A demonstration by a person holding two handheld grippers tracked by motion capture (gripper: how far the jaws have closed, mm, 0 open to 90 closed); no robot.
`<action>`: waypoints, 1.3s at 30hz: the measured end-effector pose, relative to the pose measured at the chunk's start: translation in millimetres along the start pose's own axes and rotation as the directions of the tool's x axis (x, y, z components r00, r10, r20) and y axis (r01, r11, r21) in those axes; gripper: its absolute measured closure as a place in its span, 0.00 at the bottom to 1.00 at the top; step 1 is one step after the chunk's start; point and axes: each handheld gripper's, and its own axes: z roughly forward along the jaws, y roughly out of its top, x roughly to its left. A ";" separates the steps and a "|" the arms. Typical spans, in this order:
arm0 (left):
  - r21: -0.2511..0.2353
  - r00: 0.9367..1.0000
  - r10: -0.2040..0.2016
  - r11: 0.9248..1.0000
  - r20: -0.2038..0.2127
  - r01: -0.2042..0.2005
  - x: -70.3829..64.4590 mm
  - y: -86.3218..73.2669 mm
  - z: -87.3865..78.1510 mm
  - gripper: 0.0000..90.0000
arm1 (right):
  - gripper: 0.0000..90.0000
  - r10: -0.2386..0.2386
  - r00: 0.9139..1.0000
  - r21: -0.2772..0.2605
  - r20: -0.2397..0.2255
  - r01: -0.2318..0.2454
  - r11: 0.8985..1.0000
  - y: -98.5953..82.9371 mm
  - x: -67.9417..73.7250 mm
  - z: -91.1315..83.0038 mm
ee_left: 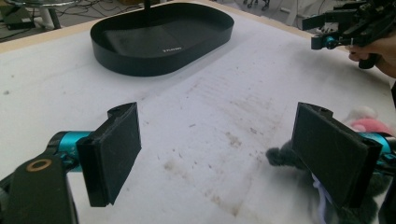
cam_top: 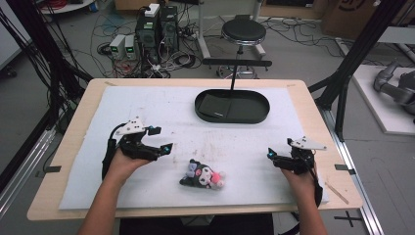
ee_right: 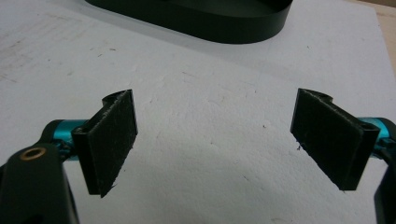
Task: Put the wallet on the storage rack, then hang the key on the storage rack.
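A person holds the left gripper (cam_top: 163, 139) over the left part of the white mat (cam_top: 147, 107), its jaws spread wide with nothing between them. The right gripper (cam_top: 270, 153) sits near the mat's right edge, jaws also wide apart and empty. Between the two, toward the near edge, lies a small plush toy (cam_top: 203, 175), dark grey with pink and white.

The high view gives the whole layout: a black oval tray (cam_top: 232, 106) at the far middle of the mat, well apart from the toy and both grippers, and a wooden table (cam_top: 78, 117) whose rim shows all round the mat. The left gripper view adds what the high view cannot: the toy's fur lies just beside and partly behind the right-hand jaw, though whether it touches the pad is hard to tell. That view also catches the right gripper far off. The right gripper view shows bare, faintly stained mat between its jaws, with the tray's near wall beyond.

Open mat lies between the toy and the tray.
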 end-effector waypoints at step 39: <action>0.054 0.997 0.018 0.998 -0.072 -0.015 8.7 -31.5 -42.5 0.18 | 0.17 -0.032 0.992 -0.085 -0.120 0.022 0.996 23.5 23.4 9.6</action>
